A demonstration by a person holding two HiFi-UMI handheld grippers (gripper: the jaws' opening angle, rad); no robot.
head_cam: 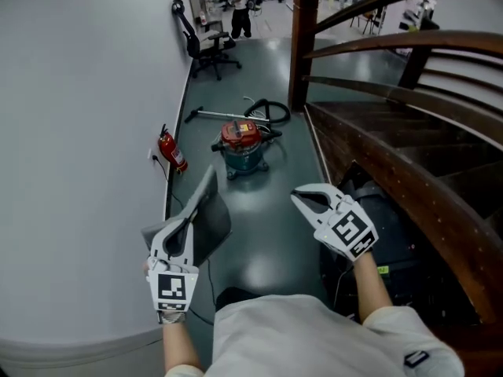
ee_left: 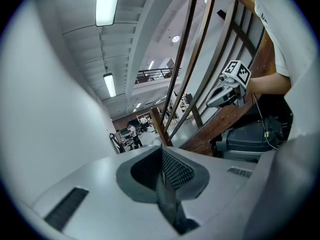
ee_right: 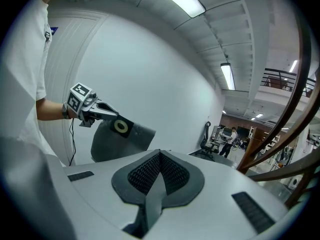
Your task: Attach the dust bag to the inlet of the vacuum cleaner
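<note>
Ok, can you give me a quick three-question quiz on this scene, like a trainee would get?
1. True or false: the red-lidded teal drum vacuum cleaner stands on the floor, apart from the flat grey dust bag.
2. Which gripper holds the dust bag: A left, B right, C neither?
3. Fill in: the right gripper has its jaws ___, nothing between them.
Key: 1 true; 2 A, the left gripper; 3 shut.
</note>
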